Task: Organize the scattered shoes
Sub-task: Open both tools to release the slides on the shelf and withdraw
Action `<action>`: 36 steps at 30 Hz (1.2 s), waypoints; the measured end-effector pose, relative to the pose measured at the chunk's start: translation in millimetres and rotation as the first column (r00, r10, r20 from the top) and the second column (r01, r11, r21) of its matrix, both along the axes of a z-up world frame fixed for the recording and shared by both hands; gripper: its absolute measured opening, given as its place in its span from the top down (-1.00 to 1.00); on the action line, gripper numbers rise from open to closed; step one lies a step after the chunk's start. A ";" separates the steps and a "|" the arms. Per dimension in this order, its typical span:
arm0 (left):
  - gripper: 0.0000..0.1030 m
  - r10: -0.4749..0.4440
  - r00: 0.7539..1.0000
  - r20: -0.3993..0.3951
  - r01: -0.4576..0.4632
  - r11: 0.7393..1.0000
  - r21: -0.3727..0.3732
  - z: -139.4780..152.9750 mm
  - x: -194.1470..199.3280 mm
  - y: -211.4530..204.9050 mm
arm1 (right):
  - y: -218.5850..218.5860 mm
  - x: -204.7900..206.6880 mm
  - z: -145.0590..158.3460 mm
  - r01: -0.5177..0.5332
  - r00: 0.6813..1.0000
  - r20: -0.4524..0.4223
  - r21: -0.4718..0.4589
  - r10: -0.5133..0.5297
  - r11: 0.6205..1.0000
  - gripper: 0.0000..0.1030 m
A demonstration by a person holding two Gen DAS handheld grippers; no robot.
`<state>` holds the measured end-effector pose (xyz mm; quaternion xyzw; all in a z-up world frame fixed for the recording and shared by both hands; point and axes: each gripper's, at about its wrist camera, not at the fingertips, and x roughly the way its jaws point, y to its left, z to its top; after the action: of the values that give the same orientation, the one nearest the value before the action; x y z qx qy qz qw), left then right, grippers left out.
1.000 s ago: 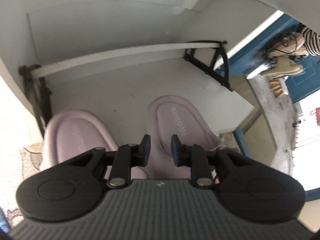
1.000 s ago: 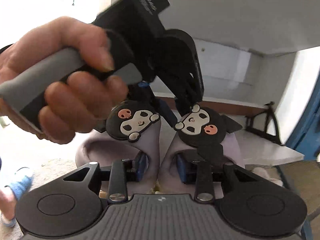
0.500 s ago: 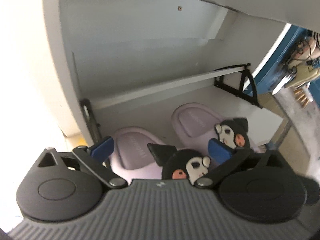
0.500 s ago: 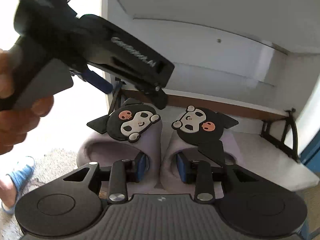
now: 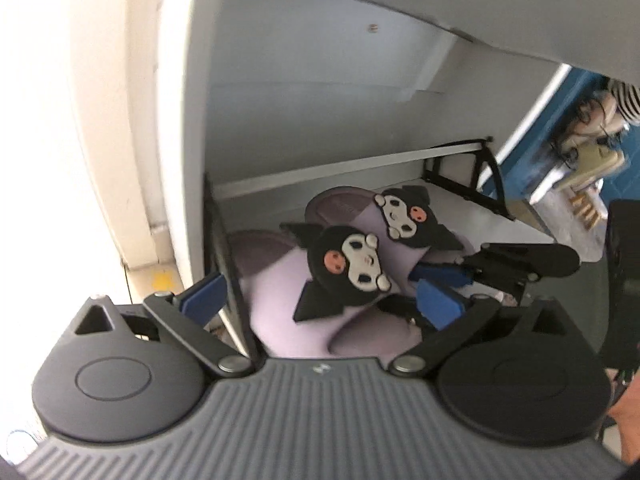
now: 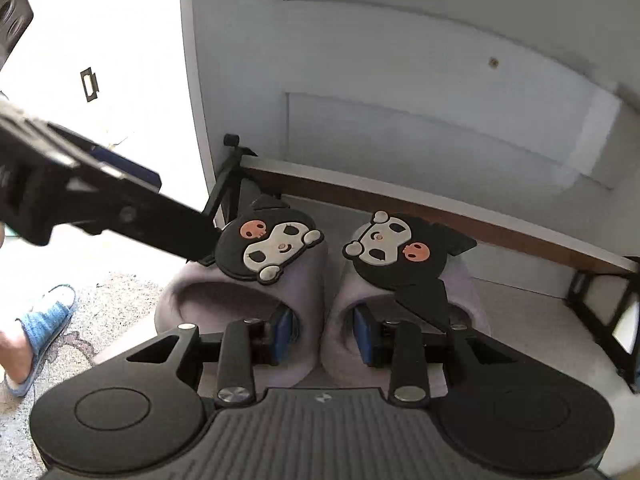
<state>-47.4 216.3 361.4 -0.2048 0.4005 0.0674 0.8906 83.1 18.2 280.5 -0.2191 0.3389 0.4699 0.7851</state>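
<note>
The right gripper [image 6: 323, 338] has a finger pushed into the mouth of each of the two lilac slippers, so its blue pads [image 6: 285, 330] pinch the two inner walls together and hold the pair as one; the left slipper [image 6: 240, 300] and the right slipper [image 6: 408, 304] sit side by side, touching, on the white shelf [image 6: 532, 320] of an open white cabinet [image 6: 400, 80], just in front of the brown rail [image 6: 480, 228] that runs along the back. Each slipper carries a black cartoon character patch [image 6: 270, 246] on its strap, with a white face and a pink skull. The left gripper [image 5: 320, 300] is off to the left of the pair with its fingers spread as wide as they go, nothing between the pads, and from its own view the slippers [image 5: 320, 280] lie just ahead, by the cabinet's left wall. Down on the speckled floor [image 6: 104, 312] to the left, a person's foot in a blue slipper [image 6: 44, 320] shows at the frame's edge
</note>
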 end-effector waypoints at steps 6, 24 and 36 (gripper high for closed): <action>-1.00 0.001 1.000 -0.021 -0.003 0.997 -0.075 -18.7 7.5 14.6 | 20.0 18.2 -14.8 -0.002 1.000 -0.024 0.019 0.003 1.000 0.22; -1.00 0.022 1.000 -0.008 -0.022 0.993 -0.117 -23.1 8.3 32.7 | 30.0 -9.8 3.7 0.042 0.999 0.031 -0.093 -0.039 0.995 -0.50; -1.00 0.047 0.999 -0.008 -0.048 0.992 -0.116 -21.8 3.5 37.7 | -35.4 29.1 17.0 0.350 0.936 -0.060 0.058 -0.347 0.935 -0.60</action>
<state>-43.8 254.0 339.6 -0.2656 0.4013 0.0655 0.8742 112.2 -17.2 297.5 -0.1173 0.3752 0.3396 0.8545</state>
